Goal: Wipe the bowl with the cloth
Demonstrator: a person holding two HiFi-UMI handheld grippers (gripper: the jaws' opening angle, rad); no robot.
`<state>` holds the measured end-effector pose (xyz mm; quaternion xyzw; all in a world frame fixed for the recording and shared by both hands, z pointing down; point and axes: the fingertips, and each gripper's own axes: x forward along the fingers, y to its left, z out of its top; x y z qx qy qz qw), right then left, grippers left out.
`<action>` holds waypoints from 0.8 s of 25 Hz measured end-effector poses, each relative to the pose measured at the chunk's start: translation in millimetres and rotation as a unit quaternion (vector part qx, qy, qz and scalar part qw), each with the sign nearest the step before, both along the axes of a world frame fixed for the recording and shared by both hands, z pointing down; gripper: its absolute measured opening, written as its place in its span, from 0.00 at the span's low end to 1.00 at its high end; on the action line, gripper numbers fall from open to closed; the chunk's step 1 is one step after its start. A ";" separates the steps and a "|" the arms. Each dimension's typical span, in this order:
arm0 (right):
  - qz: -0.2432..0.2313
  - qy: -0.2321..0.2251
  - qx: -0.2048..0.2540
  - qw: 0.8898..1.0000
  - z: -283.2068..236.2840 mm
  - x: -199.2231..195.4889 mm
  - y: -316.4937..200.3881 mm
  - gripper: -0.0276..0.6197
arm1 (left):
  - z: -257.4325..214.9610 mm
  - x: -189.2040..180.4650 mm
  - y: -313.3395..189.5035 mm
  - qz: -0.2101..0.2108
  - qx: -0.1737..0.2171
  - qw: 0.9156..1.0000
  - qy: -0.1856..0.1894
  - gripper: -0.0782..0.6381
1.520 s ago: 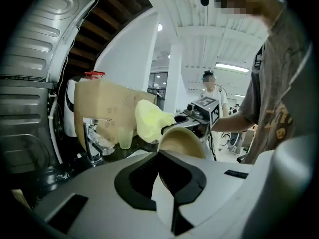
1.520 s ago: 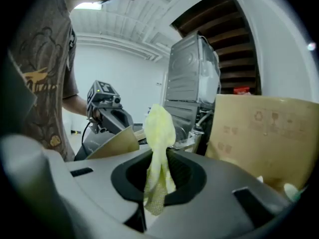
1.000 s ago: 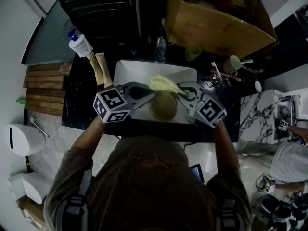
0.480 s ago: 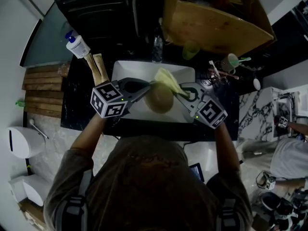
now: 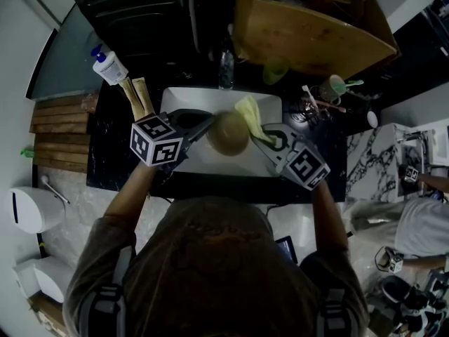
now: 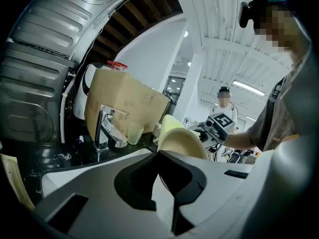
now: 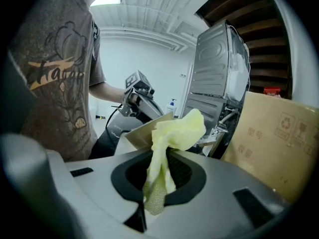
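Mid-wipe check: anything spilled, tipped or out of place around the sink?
Nothing stands out. The left gripper grips the bowl over the sink, the right gripper holds the cloth against it, and no spill shows.

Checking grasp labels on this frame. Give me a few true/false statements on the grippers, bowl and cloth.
1. The left gripper is shut on the bowl's rim. True.
2. The right gripper is empty. False: it is shut on the yellow cloth.
3. The bowl is held above the white sink. True.
4. The cloth lies in the bottom of the sink. False: it is pinched in the right gripper, up at the bowl's edge.
5. The pump bottle stands right of the sink. False: it stands left of it in the head view.
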<state>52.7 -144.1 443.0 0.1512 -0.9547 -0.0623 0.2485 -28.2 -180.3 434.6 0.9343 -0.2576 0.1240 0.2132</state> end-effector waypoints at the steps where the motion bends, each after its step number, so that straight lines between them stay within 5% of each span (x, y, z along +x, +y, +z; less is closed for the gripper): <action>1: 0.001 0.000 -0.002 1.000 0.6 0.7 0.9 0.09 | 0.9 -0.3 -1.3 -0.003 -0.002 1.000 0.002 0.12; 12: 0.024 -0.020 -0.018 0.999 4.5 4.6 8.6 0.09 | 1.7 0.5 -19.7 -0.046 -0.011 0.998 0.028 0.12; 20: 0.062 -0.081 -0.036 0.994 0.1 2.9 10.0 0.09 | 1.2 1.4 -31.2 -0.087 -0.031 0.994 0.066 0.12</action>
